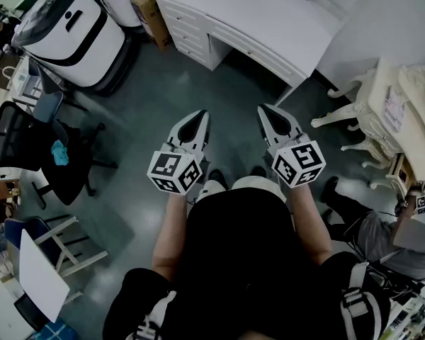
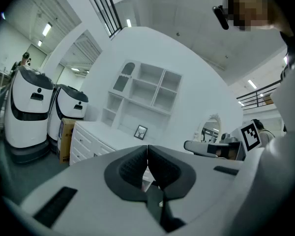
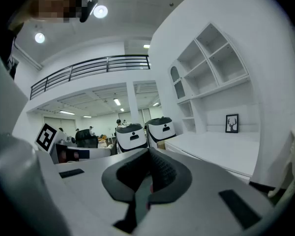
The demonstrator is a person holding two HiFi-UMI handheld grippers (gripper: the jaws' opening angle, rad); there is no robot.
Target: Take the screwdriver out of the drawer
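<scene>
No screwdriver shows in any view. A white desk (image 1: pixel 255 13) with a stack of closed drawers (image 1: pixel 180 30) stands ahead of me across the grey floor. My left gripper (image 1: pixel 197 115) and right gripper (image 1: pixel 268 110) are held side by side at waist height, pointing toward the desk and well short of it. Both are shut with nothing between the jaws. In the left gripper view the left gripper (image 2: pixel 147 147) has its pads together, and the drawers (image 2: pixel 86 140) lie beyond at the left. The right gripper (image 3: pixel 148 152) is likewise shut, with the desk top (image 3: pixel 221 150) at the right.
Two large white machines (image 1: pixel 71 30) and a cardboard box (image 1: pixel 147 6) stand left of the desk. A black office chair (image 1: pixel 28 147) and a folding chair (image 1: pixel 46 253) are at the left. An ornate white table (image 1: pixel 389 108) and a seated person (image 1: pixel 393 236) are at the right.
</scene>
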